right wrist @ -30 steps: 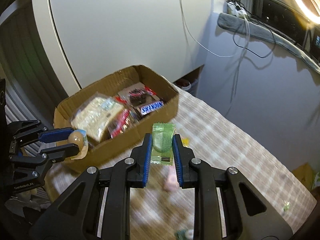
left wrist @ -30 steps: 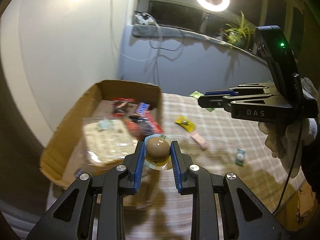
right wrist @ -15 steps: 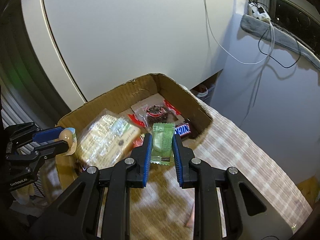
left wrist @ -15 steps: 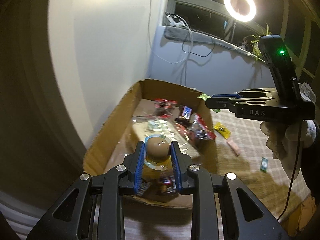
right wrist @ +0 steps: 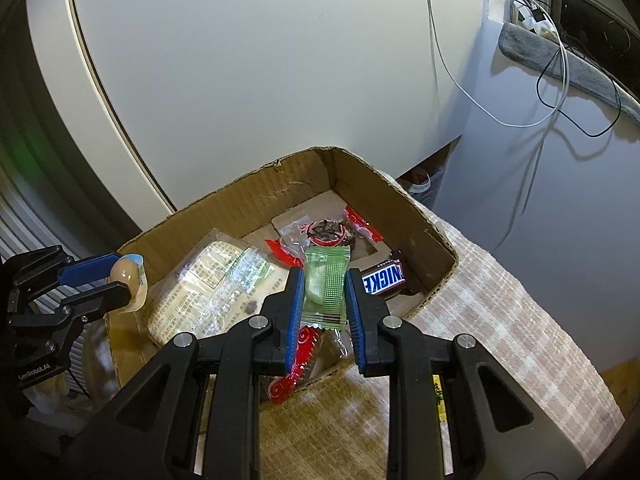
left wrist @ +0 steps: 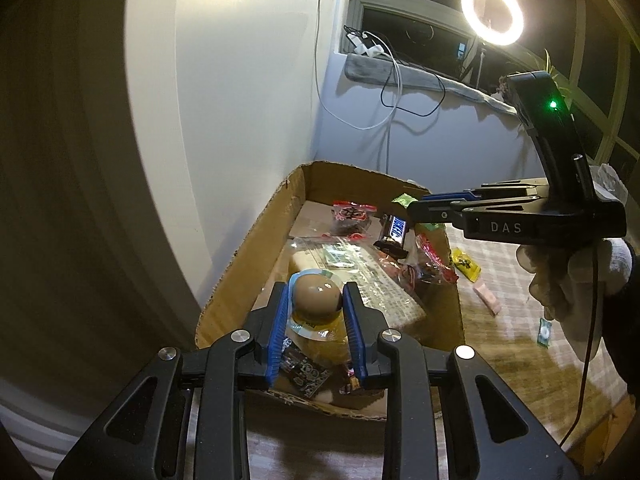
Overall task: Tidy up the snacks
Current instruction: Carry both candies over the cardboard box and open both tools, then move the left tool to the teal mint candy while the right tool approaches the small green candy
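Left wrist view: left gripper [left wrist: 316, 308] fingers clamp a packaged brown egg [left wrist: 316, 298], held over the near end of the cardboard box [left wrist: 248, 256]. Right gripper [right wrist: 325, 294] fingers pinch a green wrapped snack [right wrist: 326, 280] above the box interior. Inside: Snickers bar [right wrist: 384, 278], clear bread pack [right wrist: 212, 284], red-trimmed packet [right wrist: 328, 232]. Yellow packet [left wrist: 466, 265] and pink packet [left wrist: 486, 298] lie on the checked cloth [left wrist: 508, 276] beside the box.

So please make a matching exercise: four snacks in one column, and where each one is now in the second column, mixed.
1. brown egg snack
2. green packet
3. Snickers bar
4. yellow packet

a. on the checked cloth, outside the box
b. lying in the cardboard box
c. in the right gripper
d. in the left gripper

Pairs: 1-d, 2-c, 3-b, 4-a
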{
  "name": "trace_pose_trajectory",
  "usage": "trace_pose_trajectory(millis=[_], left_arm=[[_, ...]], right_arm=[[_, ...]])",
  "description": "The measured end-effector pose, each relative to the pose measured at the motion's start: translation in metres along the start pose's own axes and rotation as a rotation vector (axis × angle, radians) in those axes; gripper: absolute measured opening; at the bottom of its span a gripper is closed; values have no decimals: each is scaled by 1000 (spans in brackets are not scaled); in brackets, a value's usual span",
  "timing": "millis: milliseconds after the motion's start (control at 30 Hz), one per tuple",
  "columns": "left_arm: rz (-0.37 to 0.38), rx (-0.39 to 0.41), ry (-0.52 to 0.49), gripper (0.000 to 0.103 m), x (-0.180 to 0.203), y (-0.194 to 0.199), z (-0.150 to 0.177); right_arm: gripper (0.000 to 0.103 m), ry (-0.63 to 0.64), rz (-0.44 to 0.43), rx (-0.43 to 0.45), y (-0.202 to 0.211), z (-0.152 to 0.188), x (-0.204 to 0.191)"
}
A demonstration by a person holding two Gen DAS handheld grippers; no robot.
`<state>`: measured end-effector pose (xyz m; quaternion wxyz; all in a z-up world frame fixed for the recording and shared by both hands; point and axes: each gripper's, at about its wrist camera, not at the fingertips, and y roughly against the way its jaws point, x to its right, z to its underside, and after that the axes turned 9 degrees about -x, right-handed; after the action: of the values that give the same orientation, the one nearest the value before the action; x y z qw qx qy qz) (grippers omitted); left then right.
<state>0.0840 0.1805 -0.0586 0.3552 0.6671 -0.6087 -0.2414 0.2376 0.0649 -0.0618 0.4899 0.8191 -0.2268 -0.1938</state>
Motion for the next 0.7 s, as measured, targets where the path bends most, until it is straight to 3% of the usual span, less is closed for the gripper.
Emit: trace_pose_trajectory(millis=[167,233,333,500,700], left_arm=[[-6,7,4,28,1,1,0],[-10,11,8,44,1,2,1],[-12,18,11,47,0,4,0],[-14,22,10,47,2,5,-1],[-7,32,4,47,9,9,-2]], right_arm=[[28,8,9,5,2,-1,-4],[49,11,13,13,4,-1,-5],[62,11,22,29,7,0,-6],[74,6,30,36,13,2,-4],[75,-3,50,36,25,14,5]])
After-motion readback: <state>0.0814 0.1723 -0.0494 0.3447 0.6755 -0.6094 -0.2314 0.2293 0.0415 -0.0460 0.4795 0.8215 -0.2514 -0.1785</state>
